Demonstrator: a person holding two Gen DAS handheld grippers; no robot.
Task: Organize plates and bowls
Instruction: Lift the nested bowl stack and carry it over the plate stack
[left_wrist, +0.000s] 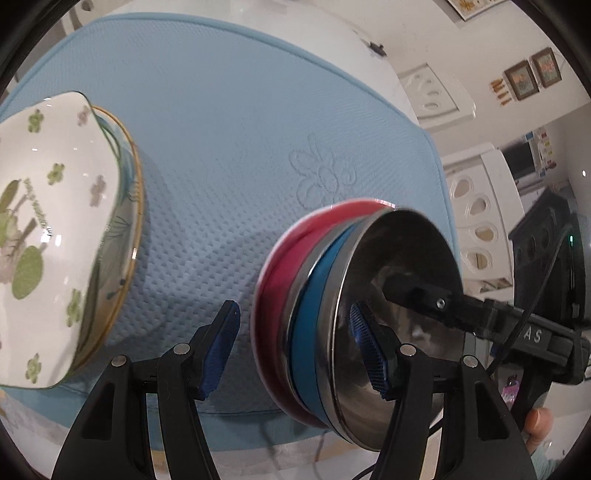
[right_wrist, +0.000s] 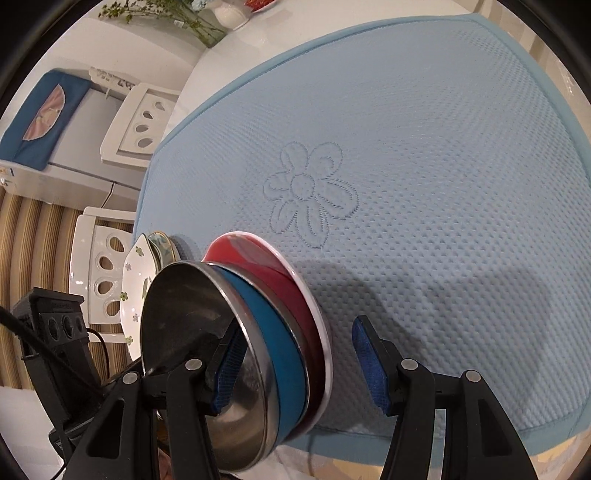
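A stack of nested bowls sits on the light blue mat (left_wrist: 236, 122): a red bowl (left_wrist: 280, 273) at the bottom, a blue bowl (left_wrist: 314, 317) in it, and a steel bowl (left_wrist: 402, 295) on top. My left gripper (left_wrist: 295, 347) is open, its jaws straddling the stack's rim, one finger inside the steel bowl. My right gripper (right_wrist: 299, 365) is open and straddles the same stack (right_wrist: 258, 332) from the other side. A white floral plate (left_wrist: 48, 229) lies on a gold-rimmed plate (left_wrist: 129, 236) at the left; both also show in the right wrist view (right_wrist: 138, 280).
The mat (right_wrist: 424, 155) has an embossed flower (right_wrist: 310, 192) and covers a white table. White chairs (right_wrist: 103, 273) stand beside the table. A black device with a cable (left_wrist: 546, 236) is near the right gripper. A vase with greenery (right_wrist: 199, 22) is at the far edge.
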